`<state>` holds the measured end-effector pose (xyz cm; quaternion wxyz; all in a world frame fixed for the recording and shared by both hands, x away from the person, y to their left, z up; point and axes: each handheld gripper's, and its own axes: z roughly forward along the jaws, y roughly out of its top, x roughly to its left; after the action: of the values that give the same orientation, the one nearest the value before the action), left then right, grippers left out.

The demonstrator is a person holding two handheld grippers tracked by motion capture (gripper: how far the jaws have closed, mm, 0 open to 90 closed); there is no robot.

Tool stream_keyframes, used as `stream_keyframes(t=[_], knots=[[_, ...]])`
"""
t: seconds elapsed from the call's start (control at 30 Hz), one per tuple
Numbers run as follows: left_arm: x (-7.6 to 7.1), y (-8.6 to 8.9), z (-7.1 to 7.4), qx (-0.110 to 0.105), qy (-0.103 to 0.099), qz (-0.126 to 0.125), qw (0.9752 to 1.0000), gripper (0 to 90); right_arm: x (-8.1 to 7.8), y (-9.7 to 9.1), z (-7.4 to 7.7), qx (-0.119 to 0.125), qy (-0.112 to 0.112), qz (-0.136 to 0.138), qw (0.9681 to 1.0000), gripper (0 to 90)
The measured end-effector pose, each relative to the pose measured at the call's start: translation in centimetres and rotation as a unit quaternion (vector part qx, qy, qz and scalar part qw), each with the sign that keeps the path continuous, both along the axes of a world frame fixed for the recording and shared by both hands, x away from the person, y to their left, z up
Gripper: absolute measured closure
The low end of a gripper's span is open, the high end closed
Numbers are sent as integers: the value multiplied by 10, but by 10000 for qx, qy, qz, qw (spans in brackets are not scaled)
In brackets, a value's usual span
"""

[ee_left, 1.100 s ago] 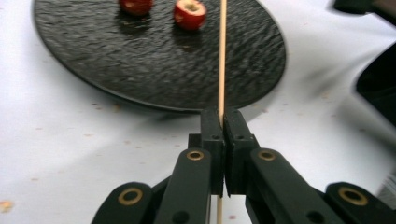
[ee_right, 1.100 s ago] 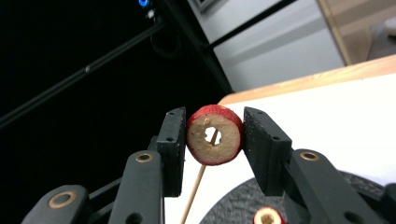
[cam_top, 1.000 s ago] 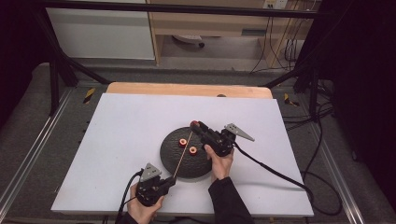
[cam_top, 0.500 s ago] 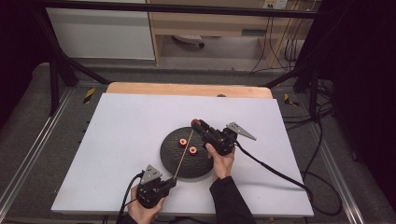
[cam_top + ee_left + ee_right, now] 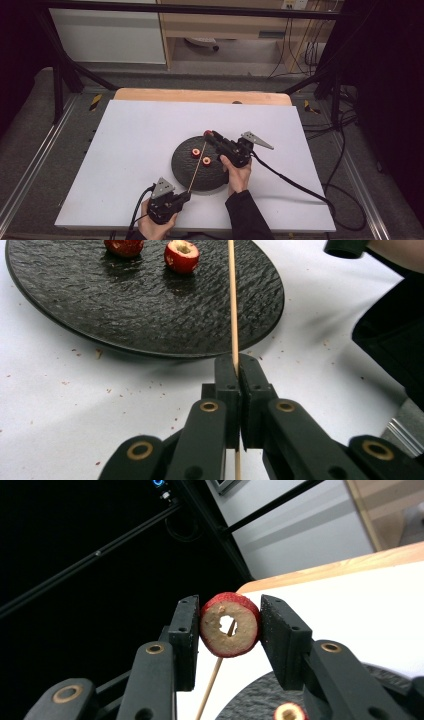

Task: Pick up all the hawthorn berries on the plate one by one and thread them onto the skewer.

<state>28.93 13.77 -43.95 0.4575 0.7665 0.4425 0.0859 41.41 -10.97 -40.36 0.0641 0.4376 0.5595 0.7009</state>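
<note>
The white table (image 5: pixel 150 150) carries a round black plate (image 5: pixel 182 165), and on the plate lie two red fruits (image 5: pixel 201 156) with the core taken out. I think the step in hand is threading a fruit on the stick. My left claw (image 5: pixel 181 196), near the front edge of the table, is closed tight on the lower end of a thin wooden stick (image 5: pixel 232 305); the stick runs up across the plate. My right claw (image 5: pixel 227 625) holds a third red fruit (image 5: pixel 230 624) by its sides, above the far edge of the plate. The tip of the stick (image 5: pixel 231 628) sits already at the hole of this fruit. Next, I judge, I must push the fruit along the stick, straight on its line, while the left claw keeps the stick firm, so it does not bend or break.
</note>
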Motion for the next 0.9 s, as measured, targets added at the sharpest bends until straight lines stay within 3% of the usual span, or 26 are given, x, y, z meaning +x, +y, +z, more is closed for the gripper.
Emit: stream_keyframes(t=[0.2, 0.43, 0.7, 0.8, 0.9], knots=[[-2, 0, 0, 23, -31, -78, 10000, 887, 3, -3, 2, -33, -38, 34, 10000, 613], [2, 5, 5, -140, -48, 15, 9999, 887, 4, -4, -1, -257, -175, 484, 9983, 613], [3, 0, 1, -123, 13, 14, 9999, 888, 0, -2, -4, -336, -288, 613, 9971, 612], [3, 0, 0, -137, 58, -45, 9999, 888, -2, -3, -2, -370, -240, 672, 9968, 611], [4, 1, -1, -15, -83, -68, 9999, 888, -2, -6, -1, -391, -123, 712, 9966, 611]])
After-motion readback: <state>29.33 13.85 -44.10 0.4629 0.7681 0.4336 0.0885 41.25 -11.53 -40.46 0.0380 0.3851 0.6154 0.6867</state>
